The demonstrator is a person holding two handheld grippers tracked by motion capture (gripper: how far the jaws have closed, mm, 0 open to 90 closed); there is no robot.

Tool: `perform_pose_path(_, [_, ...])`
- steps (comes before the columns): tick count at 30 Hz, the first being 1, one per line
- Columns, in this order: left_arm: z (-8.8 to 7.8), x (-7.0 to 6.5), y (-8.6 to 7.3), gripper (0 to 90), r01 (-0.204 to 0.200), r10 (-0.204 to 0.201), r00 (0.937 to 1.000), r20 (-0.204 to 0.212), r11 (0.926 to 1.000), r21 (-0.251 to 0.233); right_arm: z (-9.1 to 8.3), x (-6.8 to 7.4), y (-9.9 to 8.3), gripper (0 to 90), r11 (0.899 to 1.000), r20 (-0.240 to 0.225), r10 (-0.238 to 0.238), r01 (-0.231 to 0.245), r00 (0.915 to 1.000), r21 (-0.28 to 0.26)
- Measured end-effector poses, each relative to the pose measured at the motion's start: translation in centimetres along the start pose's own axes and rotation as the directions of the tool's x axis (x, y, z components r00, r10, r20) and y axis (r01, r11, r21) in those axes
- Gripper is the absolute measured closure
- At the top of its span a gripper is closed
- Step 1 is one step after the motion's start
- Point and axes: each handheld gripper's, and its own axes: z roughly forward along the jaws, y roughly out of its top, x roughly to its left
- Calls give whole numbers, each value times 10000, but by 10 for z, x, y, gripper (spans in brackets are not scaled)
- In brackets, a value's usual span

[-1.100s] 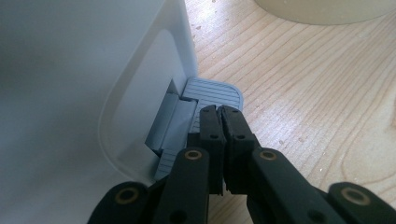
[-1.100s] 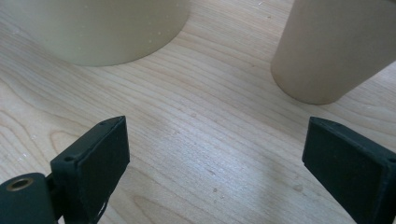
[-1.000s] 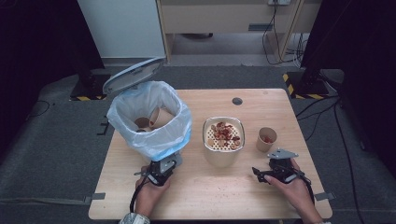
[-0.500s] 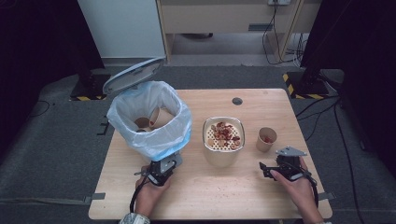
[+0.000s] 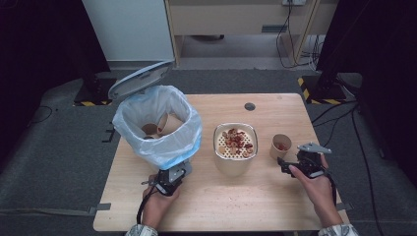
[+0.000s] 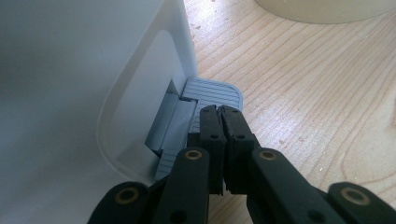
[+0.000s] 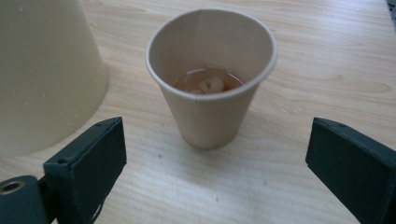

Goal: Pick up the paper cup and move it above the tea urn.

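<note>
High view is showing a wooden counter [image 5: 255, 206] carrying a white bin [image 5: 157, 125] with a plastic liner near its left edge, lid tilted up behind. A cream bowl [image 5: 235, 150] of food scraps is sitting mid-counter, and a paper cup [image 5: 280, 146] is standing near the right edge. The left gripper [image 6: 218, 114], fingers clenched together, is resting on the bin's grey pedal [image 6: 212, 93]. The right gripper [image 7: 215, 154] is lying low just before the cup, its 2 fingers spread wide, grasping nothing.
</note>
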Motion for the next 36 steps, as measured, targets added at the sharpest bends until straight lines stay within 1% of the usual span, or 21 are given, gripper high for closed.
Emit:
perform_pose_path(1, [0, 0, 0, 873, 0, 0, 10000, 0, 10000, 0, 0, 0, 0, 52, 10000, 0, 0, 0, 10000, 0])
perform_pose_path(2, [0, 0, 0, 873, 23, -23, 10000, 9, 10000, -8, 7, 1, 3, 42, 10000, -68, -48, 48, 10000, 13])
perform_pose_path(3, [0, 0, 0, 873, 23, -23, 10000, 9, 10000, -8, 7, 1, 3, 42, 10000, -68, -48, 48, 10000, 13])
perform_pose_path(4, [0, 0, 0, 873, 17, -17, 10000, 6, 10000, -8, 14, 2, 5, 40, 9999, -84, -127, 127, 9999, -32])
perform_pose_path(6, [0, 0, 0, 873, 22, -22, 10000, 16, 10000, -13, 20, 2, 7, 43, 9999, -24, -105, 105, 9999, -122])
perform_pose_path(7, [0, 0, 0, 873, 22, -22, 10000, 16, 10000, -13, 20, 2, 7, 43, 9999, -24, -105, 105, 9999, -122])
perform_pose_path(9, [0, 0, 0, 873, 24, -24, 10000, 12, 10000, -14, 26, 0, 10, 62, 9994, 37, -33, 34, 10000, -343])
perform_pose_path(10, [0, 0, 0, 873, 17, -17, 10000, 15, 10000, -18, 33, -1, 12, 70, 9993, 48, 78, -77, 10000, -361])
perform_pose_path(13, [0, 1, 0, 873, 34, -34, 10000, 32, 10000, -27, 39, 0, 13, 89, 9990, 40, 71, -69, 10000, -452])
perform_pose_path(14, [0, 0, 0, 873, 16, -16, 10000, 24, 10000, -28, 45, 0, 12, 119, 9980, 24, 199, -197, 9998, -596])
perform_pose_path(15, [0, 0, 0, 873, 16, -16, 10000, 24, 10000, -28, 45, 0, 12, 119, 9980, 24, 199, -197, 9998, -596])
perform_pose_path(16, [0, 0, 0, 873, 12, -12, 10000, 21, 10000, -27, 50, 0, 12, 139, 9972, 33, 272, -269, 9996, -704])
perform_pose_path(19, [0, 0, 0, 873, 9, -9, 10000, 21, 10000, -23, 54, 0, 11, 155, 9969, 23, 292, -290, 9996, -733])
perform_pose_path(20, [0, 0, 0, 873, 37, -37, 10000, 23, 10000, -24, 57, -2, 11, 180, 9966, 90, 237, -229, 9997, -793])
perform_pose_path(23, [0, 0, 0, 873, 14, -13, 10000, 9, 10000, -21, 59, -4, 10, 183, 9963, -58, 275, -279, 9996, -817])
perform_pose_path(25, [0, 0, 0, 873, 13, -13, 10000, 19, 10000, -26, 60, -3, 10, 229, 9958, -233, 202, -222, 9995, -889])
perform_pose_path(26, [0, 0, 0, 873, 15, -15, 10000, 16, 10000, -21, 60, -1, 10, 250, 9949, -198, -41, 21, 9998, -1013])
perform_pose_path(27, [0, 0, 0, 873, 15, -15, 10000, 16, 10000, -21, 60, -1, 10, 250, 9949, -198, -41, 21, 9998, -1013])
perform_pose_path(28, [0, 0, 0, 873, 11, -11, 10000, 12, 10000, -23, 60, 1, 10, 270, 9945, -131, -223, 208, 9997, -1022])
perform_pose_path(32, [0, 0, 0, 873, 8, -8, 10000, 9, 10000, -23, 59, -1, 10, 300, 9946, -164, -275, 257, 9995, -1010])
perform_pose_path(36, [0, 0, 0, 873, 17, -17, 10000, 16, 10000, -23, 55, 0, 11, 330, 9927, -144, -573, 555, 9983, -1075])
